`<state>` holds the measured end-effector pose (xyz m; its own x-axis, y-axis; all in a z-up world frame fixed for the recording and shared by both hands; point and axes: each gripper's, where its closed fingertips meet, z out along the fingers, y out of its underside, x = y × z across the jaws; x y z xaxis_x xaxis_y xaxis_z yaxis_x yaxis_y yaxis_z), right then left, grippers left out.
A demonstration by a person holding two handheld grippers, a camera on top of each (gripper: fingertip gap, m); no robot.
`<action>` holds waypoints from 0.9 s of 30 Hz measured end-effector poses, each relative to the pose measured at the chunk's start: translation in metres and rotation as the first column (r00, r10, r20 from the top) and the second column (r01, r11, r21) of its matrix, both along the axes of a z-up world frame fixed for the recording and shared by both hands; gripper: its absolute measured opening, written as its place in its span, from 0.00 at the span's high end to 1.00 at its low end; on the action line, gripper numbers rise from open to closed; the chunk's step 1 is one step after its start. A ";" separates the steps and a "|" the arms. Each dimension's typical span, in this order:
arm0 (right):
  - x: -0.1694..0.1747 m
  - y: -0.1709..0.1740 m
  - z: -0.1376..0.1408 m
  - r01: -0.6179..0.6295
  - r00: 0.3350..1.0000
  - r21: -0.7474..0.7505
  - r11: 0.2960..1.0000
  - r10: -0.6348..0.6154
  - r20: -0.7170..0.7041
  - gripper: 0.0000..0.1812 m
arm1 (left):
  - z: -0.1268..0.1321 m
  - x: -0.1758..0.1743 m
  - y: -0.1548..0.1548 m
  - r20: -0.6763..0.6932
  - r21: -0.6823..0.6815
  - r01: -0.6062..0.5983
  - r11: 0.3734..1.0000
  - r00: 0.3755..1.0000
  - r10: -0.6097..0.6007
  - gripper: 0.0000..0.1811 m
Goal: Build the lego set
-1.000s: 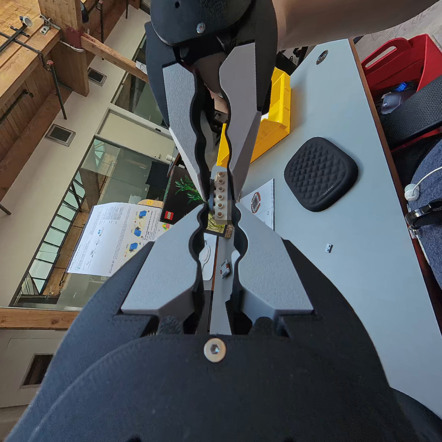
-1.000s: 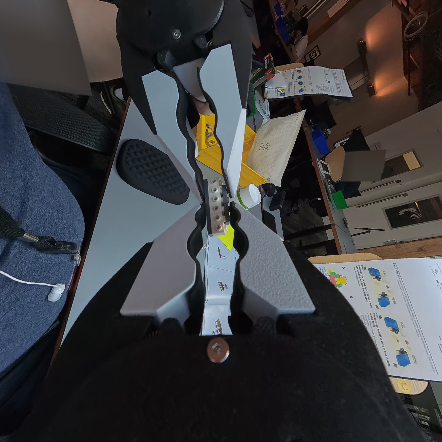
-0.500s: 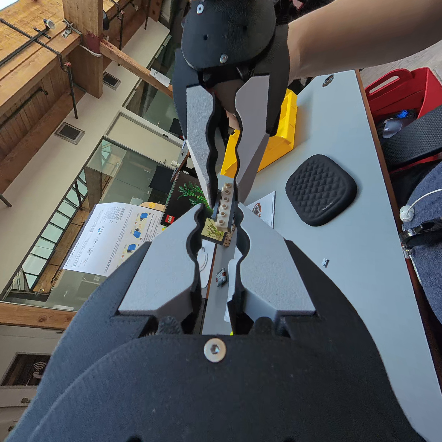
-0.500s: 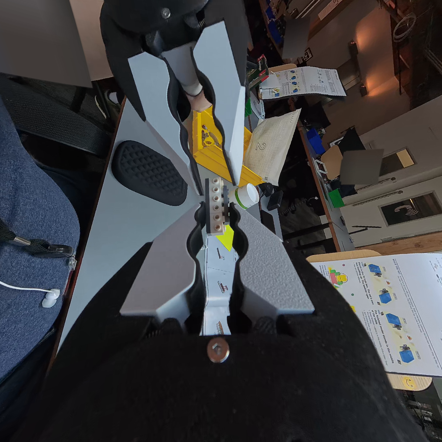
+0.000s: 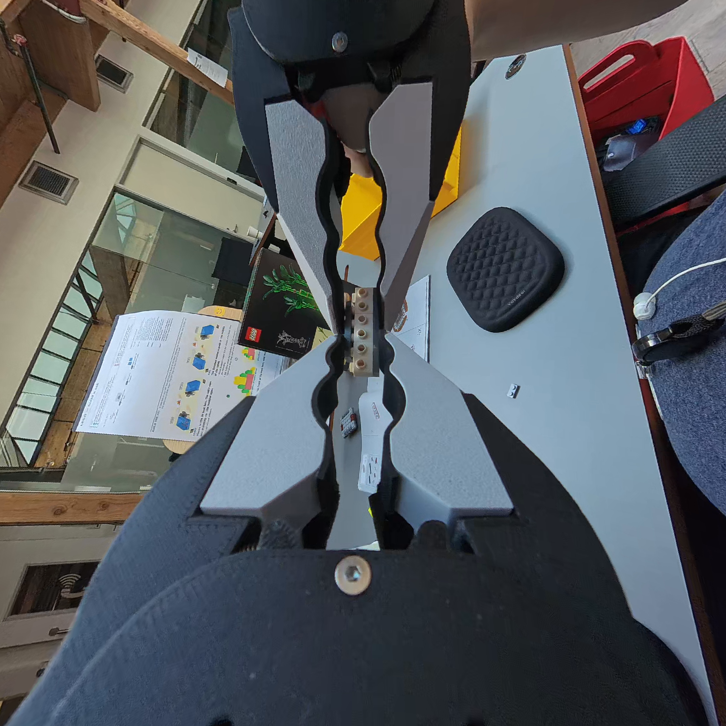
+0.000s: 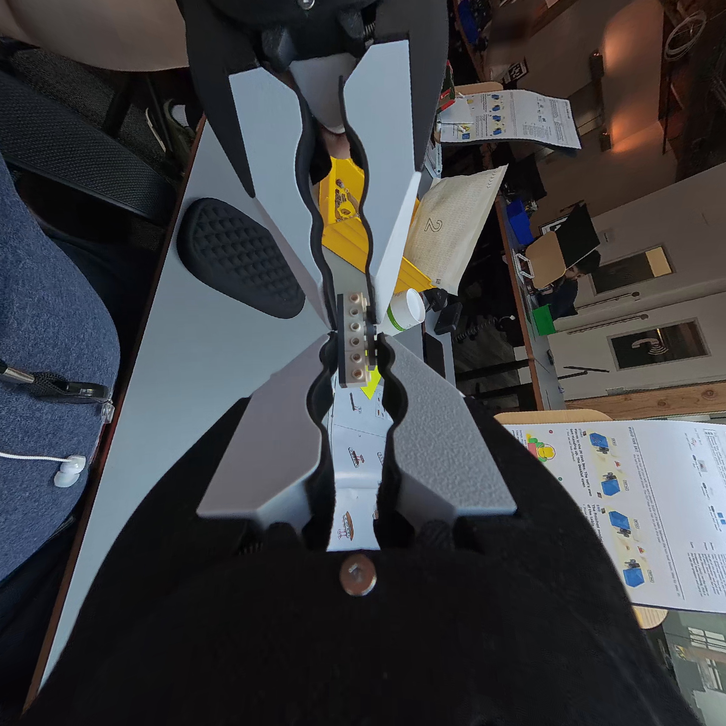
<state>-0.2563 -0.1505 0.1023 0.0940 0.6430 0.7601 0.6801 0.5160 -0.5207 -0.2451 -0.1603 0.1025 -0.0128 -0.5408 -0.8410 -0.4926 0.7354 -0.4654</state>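
A small lego assembly (image 5: 363, 332), a tan row of studs on a dark grey plate, hangs in the air above the grey table (image 5: 530, 432). My left gripper (image 5: 361, 347) is shut on its near end. My right gripper (image 5: 357, 314) comes in from the opposite side, tip to tip, and is shut on the far end. In the right wrist view the same assembly (image 6: 353, 340) sits between my right gripper (image 6: 353, 343) and the left gripper (image 6: 351, 322) facing it. A small built piece (image 5: 348, 422) and a tiny grey plate (image 5: 512, 390) lie on the table.
A yellow parts bin (image 6: 345, 235), a black padded rest (image 5: 505, 269), a dark lego box (image 5: 281, 310), an open booklet (image 6: 353, 451), a paper bag (image 6: 451, 228) and a white cup (image 6: 406, 312) are on the table. A printed sheet (image 5: 165, 373) stands at its edge. A red bin (image 5: 644, 86) is beyond it. The grippers are tip to tip, or close to it.
Half a second ago the left gripper's fingers stood looser and farther back from the assembly. Now both grippers are again tip to tip and closed on it.
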 end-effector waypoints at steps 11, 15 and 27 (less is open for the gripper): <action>0.000 0.003 0.003 -0.004 1.000 0.014 1.000 0.005 -0.022 0.90 | 0.002 0.000 0.003 0.039 -0.024 0.003 1.000 0.999 -0.002 0.92; -0.001 -0.003 0.004 -0.039 0.999 0.029 0.999 0.040 -0.023 0.90 | 0.007 -0.002 0.003 0.081 -0.062 -0.009 0.998 0.997 0.014 0.81; -0.003 -0.003 0.001 -0.031 1.000 0.088 0.996 0.031 0.005 0.89 | -0.008 0.000 0.010 -0.004 0.036 -0.058 0.998 0.998 0.058 0.91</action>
<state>-0.2596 -0.1535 0.1028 0.0717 0.5759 0.8144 0.6649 0.5810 -0.4694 -0.2454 -0.1507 0.0943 0.0132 -0.5105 -0.8598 -0.5374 0.7215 -0.4366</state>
